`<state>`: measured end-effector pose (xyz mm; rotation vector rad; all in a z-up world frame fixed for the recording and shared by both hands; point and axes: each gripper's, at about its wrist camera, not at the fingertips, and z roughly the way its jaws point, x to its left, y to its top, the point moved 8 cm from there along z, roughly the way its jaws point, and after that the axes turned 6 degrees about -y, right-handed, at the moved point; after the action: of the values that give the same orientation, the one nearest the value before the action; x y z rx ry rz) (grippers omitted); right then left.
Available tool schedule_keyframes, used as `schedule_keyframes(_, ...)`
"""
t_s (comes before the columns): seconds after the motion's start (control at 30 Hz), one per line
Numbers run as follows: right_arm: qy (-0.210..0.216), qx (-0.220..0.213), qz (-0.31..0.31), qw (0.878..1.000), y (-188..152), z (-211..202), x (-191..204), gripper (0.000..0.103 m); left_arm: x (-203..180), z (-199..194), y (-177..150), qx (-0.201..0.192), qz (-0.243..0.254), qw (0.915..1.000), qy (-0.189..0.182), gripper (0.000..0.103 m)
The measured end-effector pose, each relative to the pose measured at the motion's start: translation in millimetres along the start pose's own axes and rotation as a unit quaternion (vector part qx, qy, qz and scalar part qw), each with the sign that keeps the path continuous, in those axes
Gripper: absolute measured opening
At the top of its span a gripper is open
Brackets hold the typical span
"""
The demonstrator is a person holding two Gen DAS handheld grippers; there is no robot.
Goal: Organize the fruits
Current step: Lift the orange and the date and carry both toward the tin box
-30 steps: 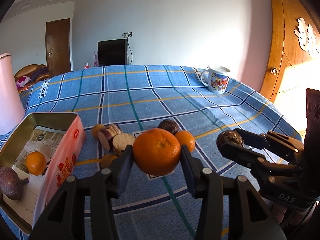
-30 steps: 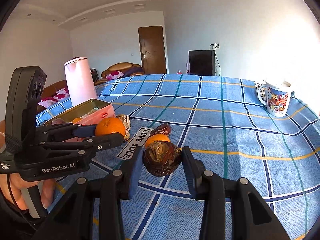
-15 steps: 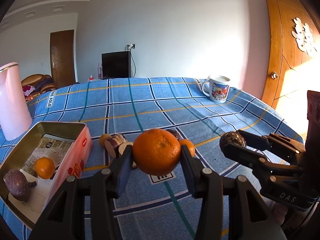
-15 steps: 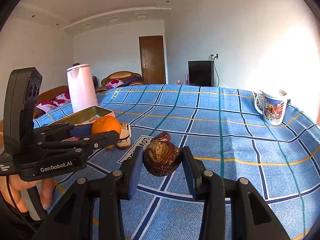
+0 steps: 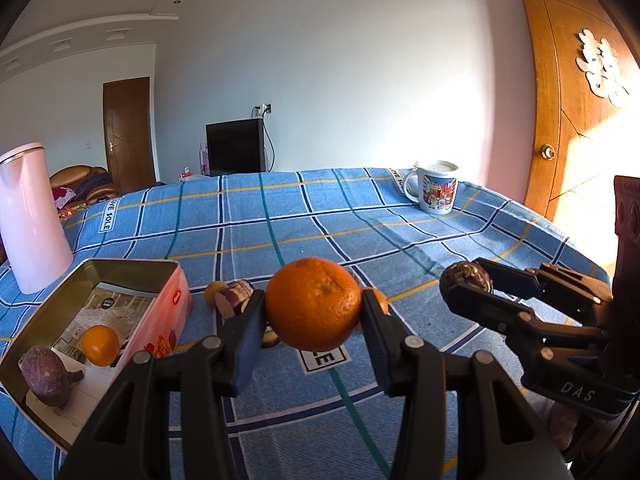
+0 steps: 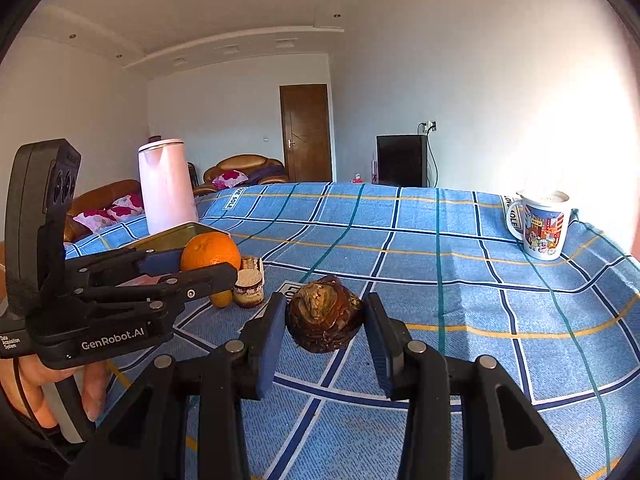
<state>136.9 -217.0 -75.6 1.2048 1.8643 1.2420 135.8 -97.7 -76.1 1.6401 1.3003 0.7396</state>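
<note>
Both grippers tilted up slightly, orange point(image 5: 313, 309) clamped between fingers point(image 5: 247, 332)

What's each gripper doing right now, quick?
Left gripper: closed on the large orange, held above the table.
Right gripper: closed on the wrinkled brown fruit, also lifted.

Blue checked tablecloth point(image 5: 304, 216), open tin point(image 5: 132, 276) (fruit inside), pink kettle point(image 5: 30, 208), mug point(image 5: 434, 186), loose fruit point(image 5: 214, 291)

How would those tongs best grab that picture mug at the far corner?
A guess: take the mug by its body, across the sides, coming in level from the near side. It stands upright, its handle juts left, and the rim looks covered, so the plain cylinder offers the surest hold.
</note>
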Motion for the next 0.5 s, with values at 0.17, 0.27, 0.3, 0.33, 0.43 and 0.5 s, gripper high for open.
schedule_keyframes(0.17, 0.000, -0.007, 0.000, 1.000, 1, -1, -1, 0.041, -1, -4, 1, -0.009, 0.005, 0.9999, 0.003, 0.048)
schedule_keyframes(0.27, 0.000, -0.013, 0.000, 1.000, 2, -3, -1, 0.041, -2, -7, 2, -0.016, 0.007, 0.9998, 0.005, 0.048)
schedule_keyframes(0.3, 0.000, -0.015, 0.000, 1.000, 2, -4, -1, 0.041, -2, -8, 2, -0.018, 0.008, 0.9998, 0.004, 0.048)
schedule_keyframes(0.33, 0.000, -0.017, -0.001, 1.000, 2, -4, -1, 0.041, -3, -8, 2, -0.019, 0.009, 0.9998, 0.004, 0.048)
schedule_keyframes(0.43, 0.000, -0.022, -0.001, 1.000, 3, -5, -1, 0.041, -4, -10, 1, -0.022, 0.012, 0.9997, 0.003, 0.048)
schedule_keyframes(0.5, 0.000, -0.026, -0.001, 1.000, 4, -6, -1, 0.041, -6, -11, 1, -0.024, 0.014, 0.9996, 0.004, 0.048)
